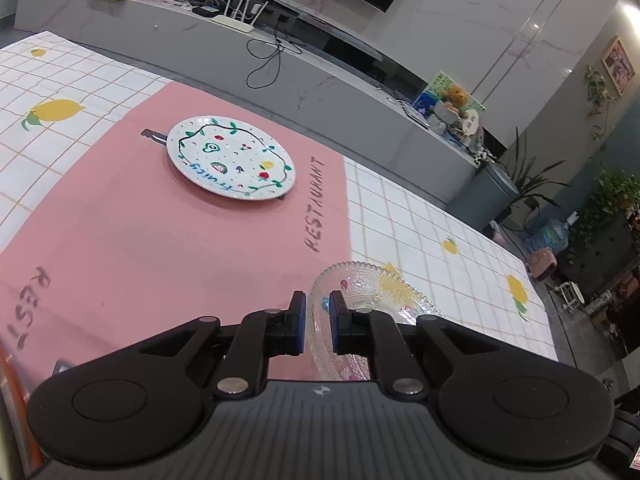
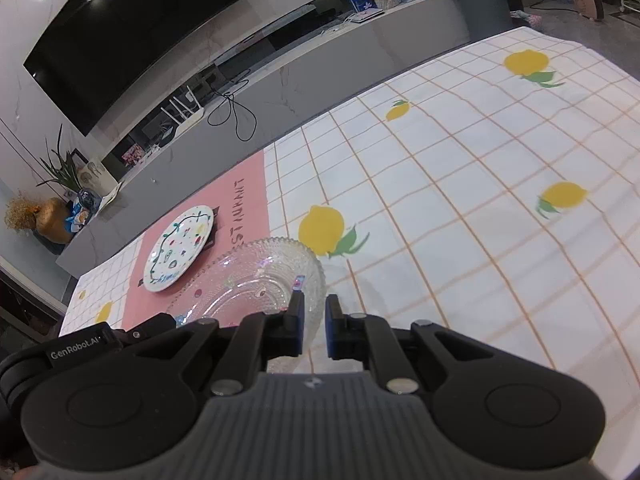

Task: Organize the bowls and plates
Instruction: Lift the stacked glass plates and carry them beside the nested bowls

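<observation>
Sitting on the table are two dishes: a glass bowl and a white plate with little fruit drawings on it. The glass bowl is bumpy and see-through, and it is lying partly on the pink mat and partly on the white tablecloth with yellow lemons. The white plate is lying farther back on the pink mat, well apart from the bowl.

The left gripper is reaching over the bowl's edge on one side. One finger is sitting inside the bowl and the other outside, with the glass rim between them. The fingers are close together, but I cannot tell if they are squeezing the rim or only sitting around it.

The right gripper is doing the same on the other side of the bowl. Its fingers are close together around the rim too, and I cannot tell if they are pinching it.

Behind the table, a long grey shelf is standing under a big black TV.
</observation>
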The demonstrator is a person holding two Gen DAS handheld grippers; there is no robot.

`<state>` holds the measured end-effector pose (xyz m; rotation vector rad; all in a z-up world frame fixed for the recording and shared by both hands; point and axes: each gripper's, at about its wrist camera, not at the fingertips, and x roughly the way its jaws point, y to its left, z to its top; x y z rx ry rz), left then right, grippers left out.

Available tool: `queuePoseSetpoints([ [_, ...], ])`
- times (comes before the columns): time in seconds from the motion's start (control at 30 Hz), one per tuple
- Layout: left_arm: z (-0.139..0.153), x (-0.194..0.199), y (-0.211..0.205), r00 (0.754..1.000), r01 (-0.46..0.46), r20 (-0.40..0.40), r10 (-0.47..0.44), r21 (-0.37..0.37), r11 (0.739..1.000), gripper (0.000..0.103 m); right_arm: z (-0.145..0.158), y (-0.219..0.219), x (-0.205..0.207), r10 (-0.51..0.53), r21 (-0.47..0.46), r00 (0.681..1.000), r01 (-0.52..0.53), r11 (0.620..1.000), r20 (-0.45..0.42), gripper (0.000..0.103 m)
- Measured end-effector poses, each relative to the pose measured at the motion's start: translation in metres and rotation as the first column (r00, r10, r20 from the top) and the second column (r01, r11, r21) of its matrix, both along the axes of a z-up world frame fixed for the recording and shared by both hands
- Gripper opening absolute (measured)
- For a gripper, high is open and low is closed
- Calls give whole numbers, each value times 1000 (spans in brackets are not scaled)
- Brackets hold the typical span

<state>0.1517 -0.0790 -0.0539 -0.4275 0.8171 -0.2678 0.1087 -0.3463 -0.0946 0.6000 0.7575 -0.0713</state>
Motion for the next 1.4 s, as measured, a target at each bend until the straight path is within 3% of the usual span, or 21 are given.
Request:
queuePoseSetpoints([
  [0.4, 15, -62, 10, 1000, 31, -7, -31, 21, 999, 13, 16, 9, -76, 7, 21, 1000, -7, 1000, 9, 8],
  [0.73, 0, -105, 5, 997, 71, -30, -69, 73, 995, 13, 5, 14, -121, -8, -12, 1000, 8, 1000, -26, 8],
  [1.4, -18, -109, 12, 997, 69, -48, -65, 94, 993, 13, -17, 33, -121, 28, -97, 997, -35, 995, -75, 8],
])
